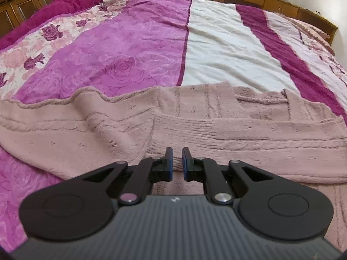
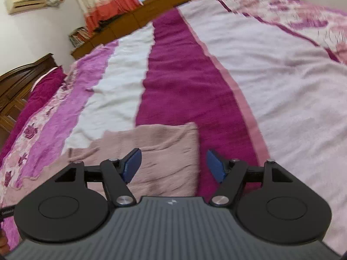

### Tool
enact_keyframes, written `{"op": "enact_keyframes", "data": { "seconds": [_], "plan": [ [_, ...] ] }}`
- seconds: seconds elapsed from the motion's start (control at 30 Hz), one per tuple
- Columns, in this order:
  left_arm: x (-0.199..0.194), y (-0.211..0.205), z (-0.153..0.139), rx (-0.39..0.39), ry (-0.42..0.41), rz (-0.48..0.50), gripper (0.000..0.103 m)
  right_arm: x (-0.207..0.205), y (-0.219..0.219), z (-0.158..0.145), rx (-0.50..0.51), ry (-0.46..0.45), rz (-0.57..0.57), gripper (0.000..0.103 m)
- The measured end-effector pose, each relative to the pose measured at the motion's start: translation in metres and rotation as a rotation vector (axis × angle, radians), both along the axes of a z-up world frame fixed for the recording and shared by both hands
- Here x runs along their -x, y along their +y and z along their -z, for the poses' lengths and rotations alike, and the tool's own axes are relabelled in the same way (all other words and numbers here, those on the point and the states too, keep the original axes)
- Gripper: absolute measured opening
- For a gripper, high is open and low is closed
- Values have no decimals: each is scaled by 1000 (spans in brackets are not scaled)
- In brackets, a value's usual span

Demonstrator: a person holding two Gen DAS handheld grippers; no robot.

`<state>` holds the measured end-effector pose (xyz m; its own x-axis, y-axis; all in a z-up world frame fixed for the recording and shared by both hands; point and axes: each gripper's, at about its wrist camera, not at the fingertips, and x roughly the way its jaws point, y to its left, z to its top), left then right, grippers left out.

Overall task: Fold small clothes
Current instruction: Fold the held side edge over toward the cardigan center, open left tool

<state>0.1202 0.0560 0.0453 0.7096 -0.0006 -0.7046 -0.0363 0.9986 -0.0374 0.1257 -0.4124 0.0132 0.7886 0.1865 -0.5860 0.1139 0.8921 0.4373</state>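
because the pink sweater (image 1: 195,125) lies spread flat on the bedspread (image 1: 216,49) for folding, the left gripper (image 1: 177,162), jaws narrowed around a fold of its near hem, seems to pinch it, while the right gripper (image 2: 173,166) hovers wide apart over the sweater's right edge.

The left gripper (image 1: 177,161) pointed toward 12 o'clock, its blue-padded fingers (image 1: 169,162) nearly together with a narrow slit between them, nothing visibly clamped. The right gripper (image 2: 173,165) also faced 12 o'clock, its fingers (image 2: 132,165) splayed wide toward 10 and 2 o'clock.
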Motion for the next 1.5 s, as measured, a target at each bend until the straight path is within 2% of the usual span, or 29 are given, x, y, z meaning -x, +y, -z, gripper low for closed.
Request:
{"op": "enact_keyframes", "data": {
  "seconds": [0.07,0.2,0.3,0.37,0.4,0.47,0.57,0.7,0.8,0.9,0.97,1.03,1.13,1.4,1.5],
  "plan": [
    [-3,1,4,-7,13,-5,12,-12,-8,11,-28,32,-11,71],
    [-7,0,6,-25,17,-4,12,-27,-9,23,-78,29,-61,64],
    [-9,-3,8,-42,13,-11,12,-34,-12,30,-175,25,-49,52],
    [-9,-4,9,-42,12,-19,12,-35,-13,31,-234,22,-24,22],
    [-9,-5,10,-44,12,-21,12,-33,-14,30,-234,13,0,14],
    [-9,-6,10,-51,8,-22,12,-24,-14,24,-210,-39,30,10],
    [-8,-9,12,-73,1,-15,12,-9,-10,16,-151,-97,81,10],
    [-10,-14,17,-109,-3,-6,11,-21,4,24,-14,-25,74,10],
    [-11,-17,19,-141,-4,12,11,-28,5,30,-4,0,81,11],
    [-9,-16,15,-135,-1,14,12,-25,5,23,-13,18,87,26],
    [-4,-12,10,-106,-7,11,12,-19,9,14,25,18,92,45],
    [1,-6,6,-73,-11,2,15,-5,14,0,60,-10,82,57],
    [13,-1,1,-53,-40,-14,31,23,23,-18,59,-54,46,61],
    [19,-1,-1,-32,-56,-13,32,79,65,-33,56,-70,-42,65],
    [16,-5,4,-43,-36,-8,32,88,83,-28,113,-72,-70,68]
  ]
}}
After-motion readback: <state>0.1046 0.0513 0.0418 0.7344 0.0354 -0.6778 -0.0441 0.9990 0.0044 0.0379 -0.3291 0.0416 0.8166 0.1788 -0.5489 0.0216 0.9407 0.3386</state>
